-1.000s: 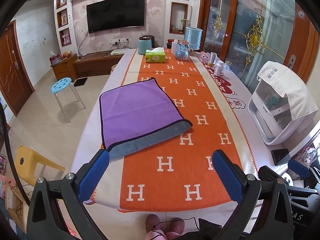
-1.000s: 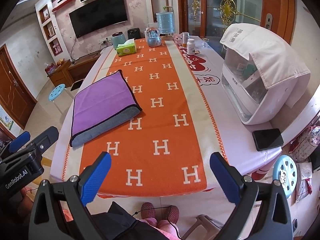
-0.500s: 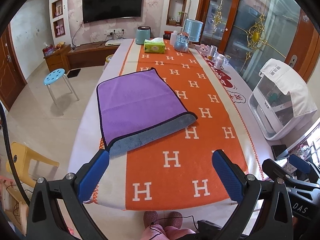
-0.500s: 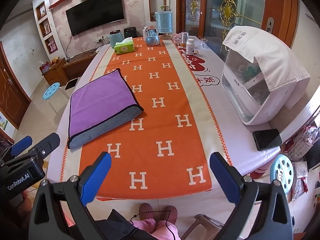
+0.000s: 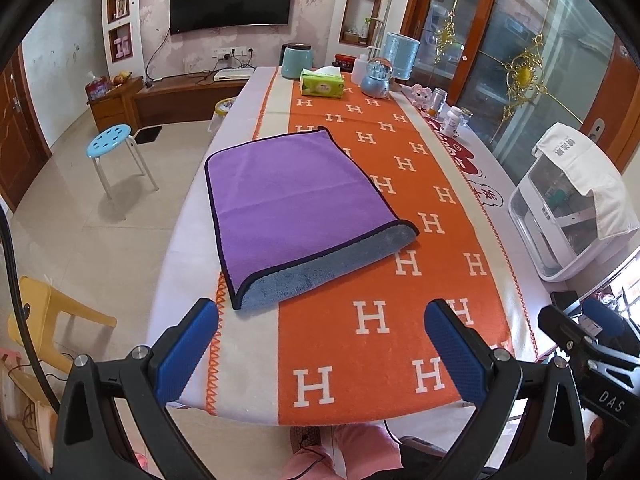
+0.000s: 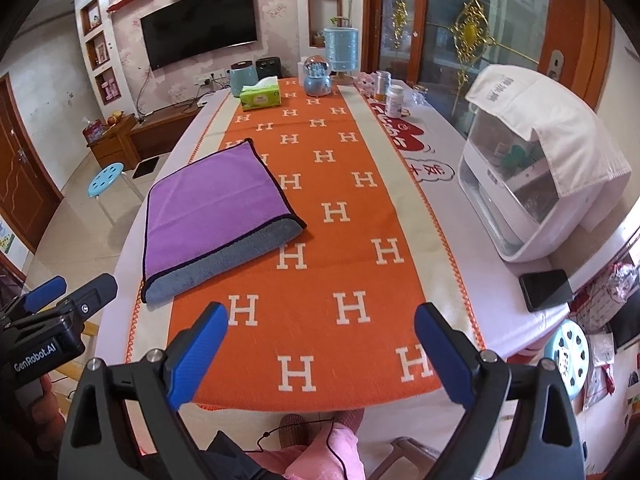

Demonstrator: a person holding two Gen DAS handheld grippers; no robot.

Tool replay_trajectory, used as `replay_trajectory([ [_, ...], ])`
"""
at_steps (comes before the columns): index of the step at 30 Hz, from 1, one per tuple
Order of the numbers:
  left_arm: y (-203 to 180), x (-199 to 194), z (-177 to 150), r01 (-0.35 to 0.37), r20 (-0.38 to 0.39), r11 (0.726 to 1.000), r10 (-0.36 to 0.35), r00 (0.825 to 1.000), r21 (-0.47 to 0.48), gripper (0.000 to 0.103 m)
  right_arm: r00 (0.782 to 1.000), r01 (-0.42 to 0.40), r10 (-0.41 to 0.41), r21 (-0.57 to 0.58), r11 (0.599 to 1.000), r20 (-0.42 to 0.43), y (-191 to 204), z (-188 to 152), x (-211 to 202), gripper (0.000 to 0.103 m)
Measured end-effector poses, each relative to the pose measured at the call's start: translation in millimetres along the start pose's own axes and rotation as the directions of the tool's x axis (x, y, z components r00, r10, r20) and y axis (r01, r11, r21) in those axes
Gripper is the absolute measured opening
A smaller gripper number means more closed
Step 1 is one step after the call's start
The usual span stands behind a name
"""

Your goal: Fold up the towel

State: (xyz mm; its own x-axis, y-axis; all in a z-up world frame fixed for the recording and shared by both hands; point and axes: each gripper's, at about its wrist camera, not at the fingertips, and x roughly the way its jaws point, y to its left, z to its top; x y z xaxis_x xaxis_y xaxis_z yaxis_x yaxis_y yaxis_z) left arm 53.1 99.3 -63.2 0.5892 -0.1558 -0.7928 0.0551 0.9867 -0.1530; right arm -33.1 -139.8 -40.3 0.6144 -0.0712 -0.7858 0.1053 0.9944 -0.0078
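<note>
Orange H-print tabletop [image 5: 372, 344]; purple towel [image 5: 292, 204] lies folded on its left side. Left tongs [image 5: 320, 344] and right tongs [image 6: 320, 348] wide apart, empty. Soft, light, floppy; pinch near grey corners.

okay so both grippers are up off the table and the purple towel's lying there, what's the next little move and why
Probably bring the open left gripper down to the purple towel at its near-left corner. Both grippers hang open short of the table edge, the right gripper too. The towel lies flat, its gray underside showing along the near edge.
</note>
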Motion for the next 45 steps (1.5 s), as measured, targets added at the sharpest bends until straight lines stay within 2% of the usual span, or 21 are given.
replay_trajectory([
  [9,11.5,11.9,3.9,-0.010,-0.014,1.000,0.010,1.000,-0.017,0.102,0.998,0.000,0.007,-0.112,0.994,0.063,9.8,19.4,11.3,0.094],
  [18,24.0,36.1,18.8,-0.051,-0.025,0.993,0.049,0.998,-0.106,0.102,0.993,-0.075,0.097,-0.271,0.960,0.067,24.2,46.2,43.7,0.090],
  [28,31.3,87.9,33.9,-0.100,-0.102,0.983,0.085,0.991,-0.154,0.102,0.986,-0.157,0.168,-0.395,0.905,-0.008,29.9,75.6,106.6,0.084],
  [37,49.5,142.8,33.7,-0.155,-0.178,0.975,0.127,0.976,-0.158,0.102,0.979,-0.203,0.175,-0.499,0.842,-0.103,34.0,80.0,175.1,0.079],
  [45,69.6,181.7,22.3,-0.120,-0.224,0.975,0.076,0.971,-0.186,0.102,0.971,-0.240,0.187,-0.577,0.781,-0.150,43.4,74.6,213.8,0.076],
])
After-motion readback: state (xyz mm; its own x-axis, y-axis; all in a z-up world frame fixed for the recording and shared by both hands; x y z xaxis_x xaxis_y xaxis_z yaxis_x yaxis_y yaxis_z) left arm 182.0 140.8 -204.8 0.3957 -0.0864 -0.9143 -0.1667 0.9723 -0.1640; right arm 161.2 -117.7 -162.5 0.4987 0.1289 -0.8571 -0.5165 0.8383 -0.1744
